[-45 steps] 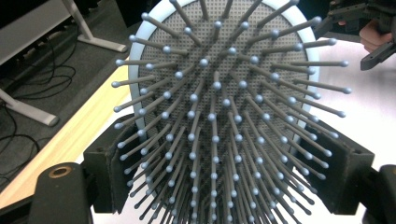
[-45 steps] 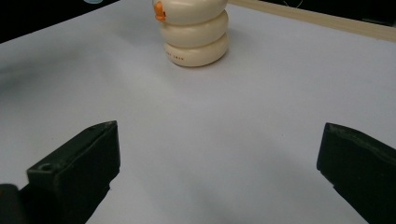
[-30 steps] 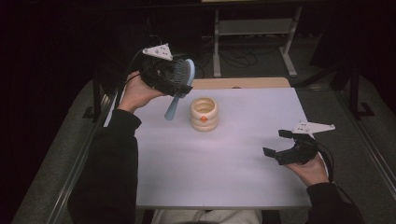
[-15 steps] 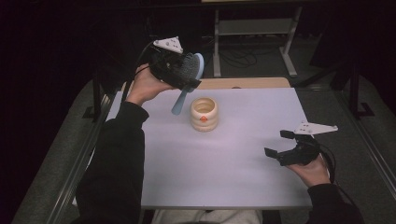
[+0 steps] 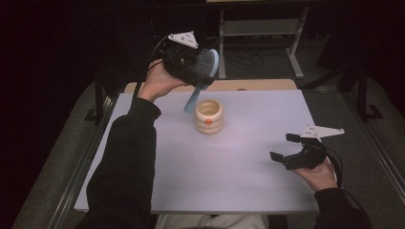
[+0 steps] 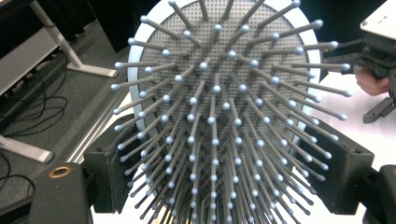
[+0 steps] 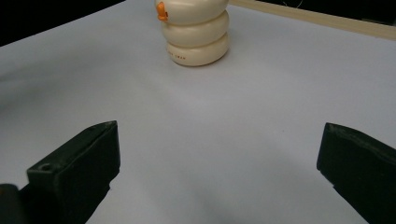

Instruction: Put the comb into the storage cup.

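A light-blue hairbrush with grey bristles is clamped by its head in my left gripper, raised over the table's far left. Its handle slants down, and the tip hangs just left of a cream ribbed cup with an orange mark. In the left gripper view the bristles of the brush face the camera, and both jaws of the gripper press the sides of the head. My right gripper rests low at the near right, open, with nothing between its fingers. The right gripper view has the cup ahead of the open gripper.
A white sheet covers the table, with a wooden strip along the far edge. Behind stands a metal rack with cables on the floor. Dark floor lies off both sides.
My left hand has carried the brush to the right and a little up, so the handle tip now hangs by the cup's left rim. The right hand has kept still.
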